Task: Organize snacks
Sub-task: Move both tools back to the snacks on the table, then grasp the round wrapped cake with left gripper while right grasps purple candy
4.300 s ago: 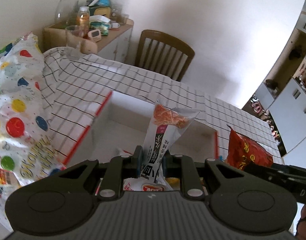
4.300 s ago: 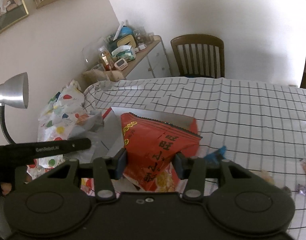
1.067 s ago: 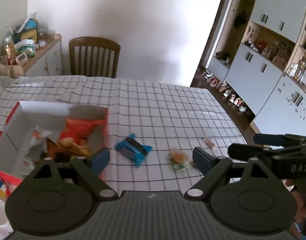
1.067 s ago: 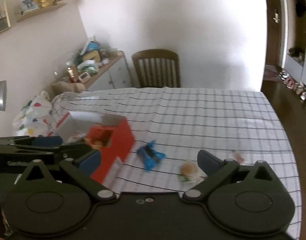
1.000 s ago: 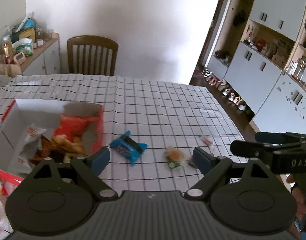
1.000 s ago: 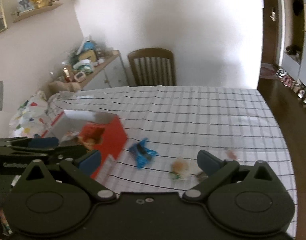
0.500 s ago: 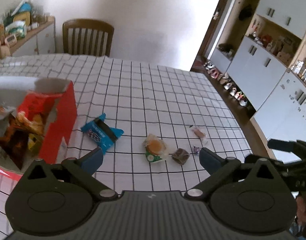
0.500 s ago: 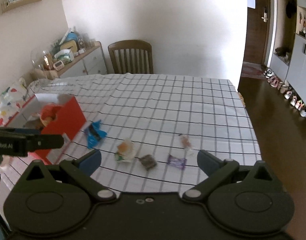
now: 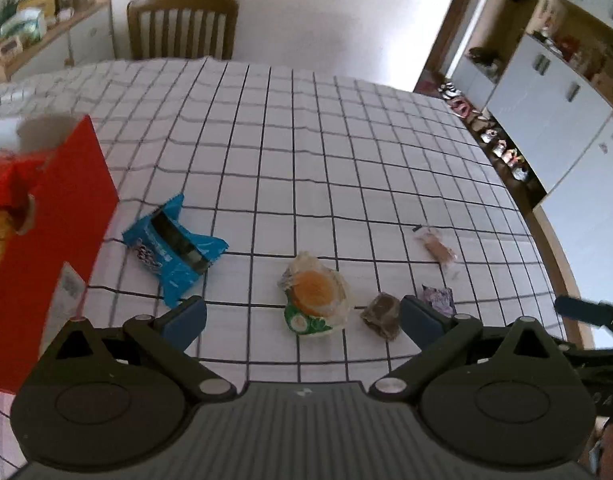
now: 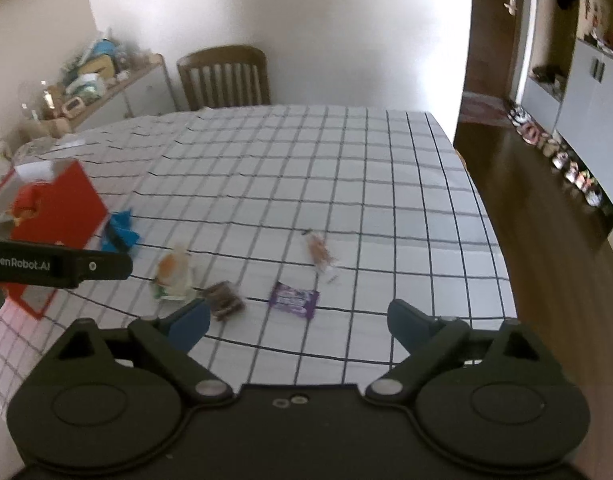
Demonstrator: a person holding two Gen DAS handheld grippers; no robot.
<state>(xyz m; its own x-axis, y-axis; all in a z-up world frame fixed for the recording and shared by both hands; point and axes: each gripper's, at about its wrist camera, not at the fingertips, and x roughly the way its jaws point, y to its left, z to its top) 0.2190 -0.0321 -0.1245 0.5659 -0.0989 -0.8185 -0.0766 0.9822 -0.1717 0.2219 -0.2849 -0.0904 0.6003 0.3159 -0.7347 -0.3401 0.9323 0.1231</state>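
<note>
Loose snacks lie on the checked tablecloth (image 9: 346,152): a blue packet (image 9: 174,248), a clear wrapper with an orange-and-green snack (image 9: 314,296), a small brown piece (image 9: 381,314), a purple packet (image 10: 292,299) and a thin pink stick (image 9: 436,245). A red box (image 9: 58,240) with snack bags in it stands at the left. My left gripper (image 9: 302,318) hangs open just above the orange snack, nothing between its fingers. My right gripper (image 10: 298,326) is open above the purple packet, its jaws closing a little, with nothing pressed between them.
A wooden chair (image 9: 182,26) stands at the table's far side, and a cluttered sideboard (image 10: 90,80) lines the left wall. White cupboards (image 9: 554,92) and a row of shoes (image 10: 558,156) are off to the right. The table's right edge (image 10: 486,208) drops to a dark wood floor.
Both grippers have let go of the bags they held, which now sit in the red box, and have swung right and sunk toward the small loose snacks, which look larger now.
</note>
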